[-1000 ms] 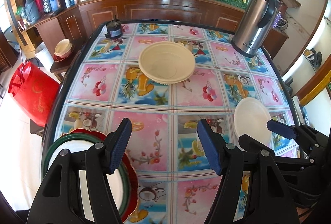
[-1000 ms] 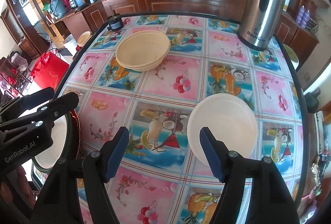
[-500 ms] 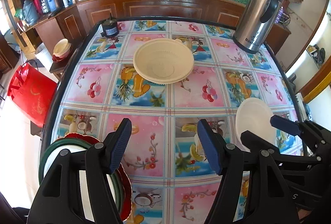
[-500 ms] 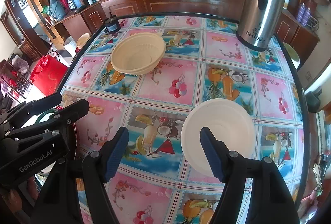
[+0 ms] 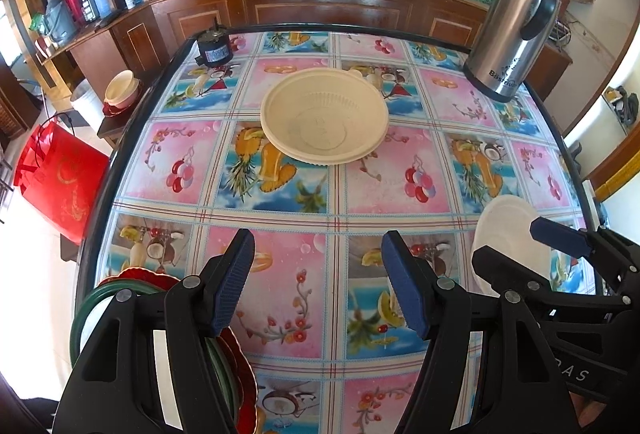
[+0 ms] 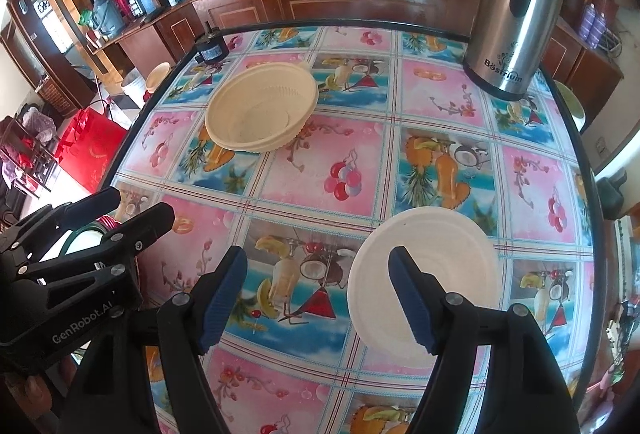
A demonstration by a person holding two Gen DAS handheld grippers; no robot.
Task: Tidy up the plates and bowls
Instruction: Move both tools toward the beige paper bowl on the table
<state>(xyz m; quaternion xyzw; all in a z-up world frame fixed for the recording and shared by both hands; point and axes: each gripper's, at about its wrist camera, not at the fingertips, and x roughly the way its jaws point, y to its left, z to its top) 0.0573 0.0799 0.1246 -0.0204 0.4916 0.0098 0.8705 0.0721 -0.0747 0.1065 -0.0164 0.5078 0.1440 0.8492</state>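
Left wrist view shows the left gripper (image 5: 318,282) with its jaws standing apart and nothing between them, poised over the patterned table (image 5: 288,193) on the near side of the cream bowl (image 5: 324,115), which serves as the landmark here. That bowl sits toward the far middle of the table and looks like several nested together, so the bowls appear already gathered. Nearer than the bowl and off to its left, at the table's near edge, lies a stack of plates (image 5: 236,354) with a white one on a green-rimmed one on a red scalloped one; this part also seems done. Nearer than the bowl and to its right a single white plate (image 6: 424,274) lies alone, well apart from both piles, and by my reading it is what remains to be moved. The right gripper (image 6: 318,292) has its jaws wide and empty, its right finger hanging over the plate's near-left rim without clearly touching it. Compared with a second ago, both grippers have crept forward and slightly down: the cream bowl and white plate sit nearer in each view, and the right jaws are a shade wider, while the left jaws' gap is unchanged.
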